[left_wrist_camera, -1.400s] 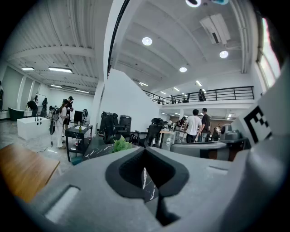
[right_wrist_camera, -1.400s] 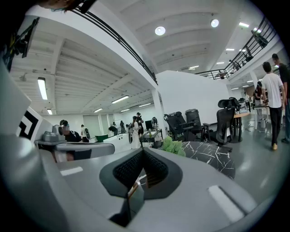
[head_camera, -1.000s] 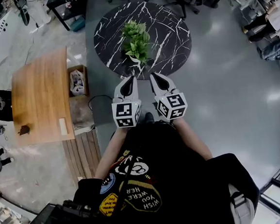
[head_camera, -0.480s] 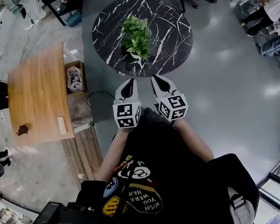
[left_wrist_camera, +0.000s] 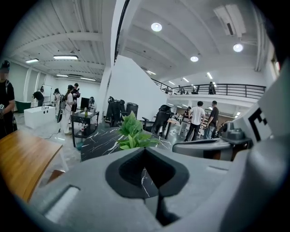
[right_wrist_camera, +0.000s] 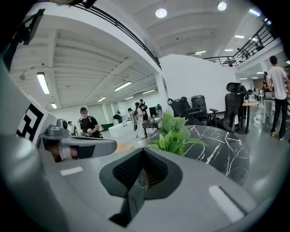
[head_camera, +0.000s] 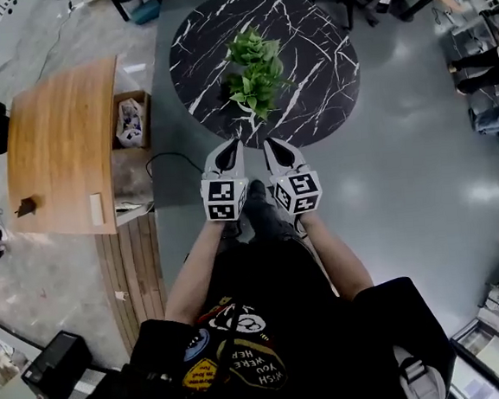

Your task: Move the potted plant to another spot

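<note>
Currently in approach, no contact yet. Compared with a second ago, the left gripper [head_camera: 230,144] and right gripper [head_camera: 274,142] sit lower and closer together, and their tips are level with the near edge of the round marble tabletop [head_camera: 325,75]. Both pairs of fingers are pressed together with nothing between them, as each gripper view confirms. The potted plant [head_camera: 255,68] has not moved. It stands upright near the middle of that tabletop, ahead of both grippers and well apart from them. Judgement: the reach is only beginning. The fingers must open before they can take the pot. The wooden tabletop [head_camera: 62,141] at left looks like a possible destination.
</note>
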A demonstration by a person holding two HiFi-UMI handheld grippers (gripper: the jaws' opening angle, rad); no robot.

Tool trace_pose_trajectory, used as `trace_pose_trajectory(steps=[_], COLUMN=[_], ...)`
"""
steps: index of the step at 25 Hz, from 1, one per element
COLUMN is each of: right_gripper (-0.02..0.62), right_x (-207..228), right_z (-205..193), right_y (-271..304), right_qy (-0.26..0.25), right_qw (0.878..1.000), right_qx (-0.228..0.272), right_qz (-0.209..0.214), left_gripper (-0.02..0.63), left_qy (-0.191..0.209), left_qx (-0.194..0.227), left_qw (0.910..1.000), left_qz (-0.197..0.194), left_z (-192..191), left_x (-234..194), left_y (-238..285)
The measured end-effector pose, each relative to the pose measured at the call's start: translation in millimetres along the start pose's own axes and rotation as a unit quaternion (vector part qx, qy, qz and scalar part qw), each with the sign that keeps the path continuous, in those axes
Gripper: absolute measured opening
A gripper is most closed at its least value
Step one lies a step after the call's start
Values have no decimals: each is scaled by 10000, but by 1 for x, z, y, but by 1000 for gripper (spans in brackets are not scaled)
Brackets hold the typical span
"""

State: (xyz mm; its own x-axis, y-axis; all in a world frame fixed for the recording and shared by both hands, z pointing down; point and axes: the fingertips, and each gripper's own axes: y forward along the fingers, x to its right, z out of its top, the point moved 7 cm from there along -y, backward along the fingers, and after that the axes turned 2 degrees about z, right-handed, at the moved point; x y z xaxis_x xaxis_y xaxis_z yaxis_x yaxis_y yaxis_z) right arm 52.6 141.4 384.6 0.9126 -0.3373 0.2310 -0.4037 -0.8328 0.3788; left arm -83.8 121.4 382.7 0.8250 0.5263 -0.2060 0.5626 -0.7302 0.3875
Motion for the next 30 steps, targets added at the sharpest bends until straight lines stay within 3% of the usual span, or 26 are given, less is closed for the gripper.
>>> trace_pose_trajectory(steps=[8, 10, 14, 16, 19, 23, 30], right_gripper=[16, 127, 257, 360, 465, 536, 557], right_x=[72, 81, 103, 114, 119, 123, 126], right_z=[-63, -79, -110, -123, -135, -130, -111], right_y=[87, 106, 141, 160, 183, 207, 236], right_qy=[-327, -294, -433, -496, -809, -1142, -1221], right_qw=[9984, 9979, 9964, 9955, 9930, 9907, 9906], right_qx=[-393, -538, -727, -804, -856, -724, -545], right_qz=[219, 220, 28, 35, 131, 121, 303], left_gripper=[4, 5, 5, 5, 3, 5, 3], left_qy=[-237, -201, -344, -487, -629, -703, -690], left_qx=[-80, -151, -320, -327, -330, -313, -48], left_qw=[9978, 9975, 9954, 9938, 9925, 9922, 9929], left_qz=[618, 655, 834, 945, 993, 979, 966], left_z=[-40, -51, -72, -79, -88, -93, -77], left_x=[-35, -46, -63, -69, -74, -76, -79], left_y=[96, 114, 132, 132, 128, 124, 113])
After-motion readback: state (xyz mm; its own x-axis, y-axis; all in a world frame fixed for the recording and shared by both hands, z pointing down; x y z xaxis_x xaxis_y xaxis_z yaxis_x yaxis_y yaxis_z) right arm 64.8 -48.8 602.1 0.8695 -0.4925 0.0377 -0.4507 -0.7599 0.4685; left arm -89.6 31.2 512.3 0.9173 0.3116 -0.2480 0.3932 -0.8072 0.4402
